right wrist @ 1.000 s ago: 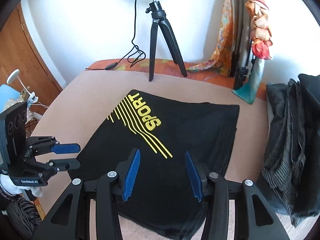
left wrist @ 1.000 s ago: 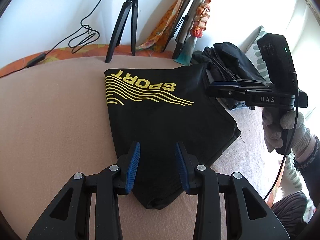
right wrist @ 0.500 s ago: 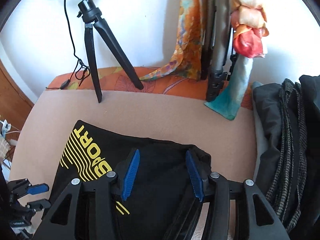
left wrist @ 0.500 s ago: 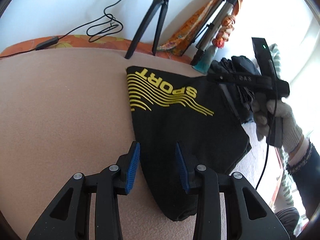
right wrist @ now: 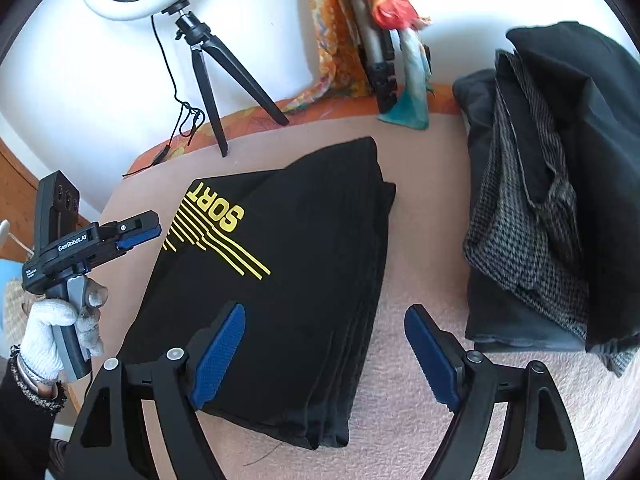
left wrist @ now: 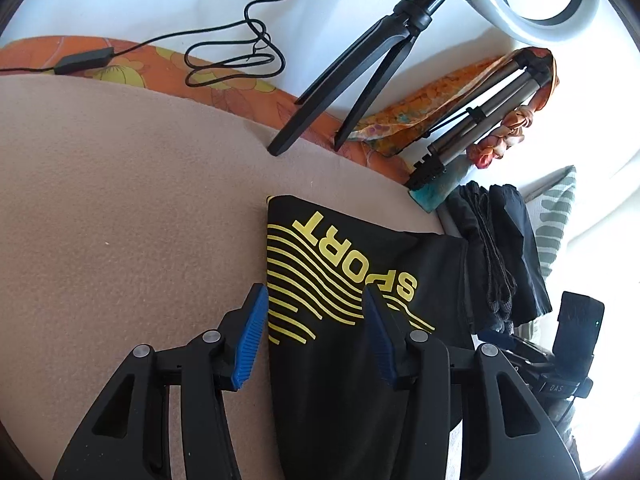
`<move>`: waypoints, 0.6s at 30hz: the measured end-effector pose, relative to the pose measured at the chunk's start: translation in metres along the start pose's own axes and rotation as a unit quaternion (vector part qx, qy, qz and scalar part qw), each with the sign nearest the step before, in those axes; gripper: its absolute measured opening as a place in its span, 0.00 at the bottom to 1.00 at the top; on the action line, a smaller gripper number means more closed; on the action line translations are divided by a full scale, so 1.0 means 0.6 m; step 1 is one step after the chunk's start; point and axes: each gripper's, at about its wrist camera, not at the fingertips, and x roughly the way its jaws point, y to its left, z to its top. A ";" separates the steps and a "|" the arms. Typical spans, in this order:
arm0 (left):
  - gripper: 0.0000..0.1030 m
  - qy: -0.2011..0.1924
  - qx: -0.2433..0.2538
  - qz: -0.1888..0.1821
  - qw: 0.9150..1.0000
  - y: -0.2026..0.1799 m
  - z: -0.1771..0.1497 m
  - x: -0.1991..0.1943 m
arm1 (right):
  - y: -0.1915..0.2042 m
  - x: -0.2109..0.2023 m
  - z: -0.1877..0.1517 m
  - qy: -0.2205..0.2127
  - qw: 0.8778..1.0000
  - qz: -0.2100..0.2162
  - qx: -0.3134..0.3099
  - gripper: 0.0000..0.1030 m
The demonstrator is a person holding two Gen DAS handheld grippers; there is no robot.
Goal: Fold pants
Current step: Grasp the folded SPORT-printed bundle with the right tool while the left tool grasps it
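Black pants [right wrist: 288, 272] with yellow "SPORT" print lie folded in a stacked rectangle on the pink blanket [right wrist: 420, 184]; they also show in the left wrist view [left wrist: 352, 320]. My left gripper [left wrist: 314, 336] is open, hovering over the printed left edge of the pants, and it shows from the side in the right wrist view [right wrist: 132, 236]. My right gripper [right wrist: 324, 356] is wide open and empty above the pants' near right edge. Its body shows in the left wrist view [left wrist: 568, 352].
A pile of dark and houndstooth clothes [right wrist: 552, 200] lies to the right. A ring light on a black tripod [right wrist: 208, 72] and a folded grey tripod with scarves [left wrist: 472, 120] stand along the wall. A cable [left wrist: 224, 52] hangs on the wall.
The right gripper has pulled back and opened wider, leaving the pants folded over once more. The left gripper has moved forward to the printed edge.
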 end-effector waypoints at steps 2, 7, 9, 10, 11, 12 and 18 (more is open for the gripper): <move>0.46 0.010 -0.007 -0.009 1.000 0.006 0.006 0.012 | -0.016 0.005 -0.008 0.009 1.000 0.022 0.016 0.82; 0.46 0.021 -0.050 -0.042 0.998 0.033 0.022 0.031 | -0.034 0.018 -0.039 0.025 0.998 0.047 0.029 0.82; 0.46 0.023 -0.059 -0.059 0.996 0.040 0.028 0.033 | -0.039 0.023 -0.050 0.031 0.996 0.070 0.033 0.83; 0.46 0.025 -0.059 -0.065 0.996 0.043 0.030 0.034 | -0.038 0.023 -0.053 0.024 0.996 0.079 0.029 0.83; 0.46 0.026 -0.057 -0.070 0.996 0.044 0.033 0.035 | -0.038 0.024 -0.055 0.024 0.996 0.084 0.025 0.83; 0.46 0.028 -0.054 -0.074 0.995 0.045 0.036 0.036 | -0.039 0.023 -0.056 0.021 0.995 0.090 0.023 0.83; 0.46 0.027 -0.055 -0.099 0.993 0.047 0.052 0.052 | -0.040 0.040 -0.052 -0.004 0.984 0.170 0.051 0.81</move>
